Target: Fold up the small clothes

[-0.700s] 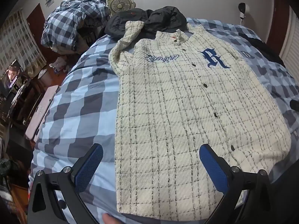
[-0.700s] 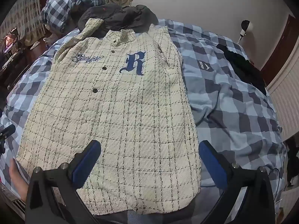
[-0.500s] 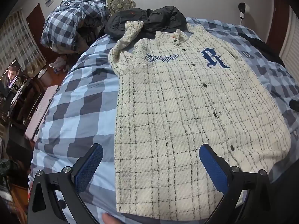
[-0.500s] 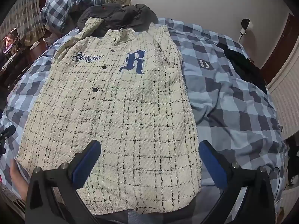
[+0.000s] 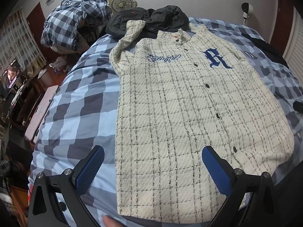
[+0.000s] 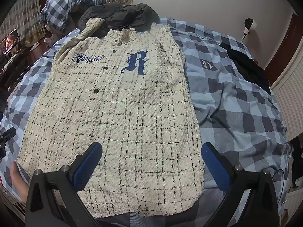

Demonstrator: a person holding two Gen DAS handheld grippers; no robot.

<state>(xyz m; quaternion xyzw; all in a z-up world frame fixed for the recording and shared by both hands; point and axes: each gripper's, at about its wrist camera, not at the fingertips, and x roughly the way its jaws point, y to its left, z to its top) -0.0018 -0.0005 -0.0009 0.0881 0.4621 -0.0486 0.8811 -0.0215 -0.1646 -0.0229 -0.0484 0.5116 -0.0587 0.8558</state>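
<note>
A cream shirt (image 5: 180,113) (image 6: 117,113) with a thin black grid, dark snap buttons and a blue letter R lies flat and face up on the bed, collar far, hem near. Its sleeves are tucked alongside the body. My left gripper (image 5: 151,160) hovers open above the hem's left corner, nothing between its blue pads (image 5: 90,168). Over the hem's right part, my right gripper (image 6: 151,158) also stands open and holds nothing. A bit of a hand (image 5: 108,220) shows under the hem.
The bed has a blue and grey checked cover (image 5: 75,104) (image 6: 236,104). Dark jackets (image 5: 149,20) lie beyond the collar, beside a bundled checked quilt (image 5: 75,20). A black garment (image 6: 246,66) lies at the far right. A fan (image 5: 121,1) stands by the wall; a lit screen (image 5: 11,75) is left.
</note>
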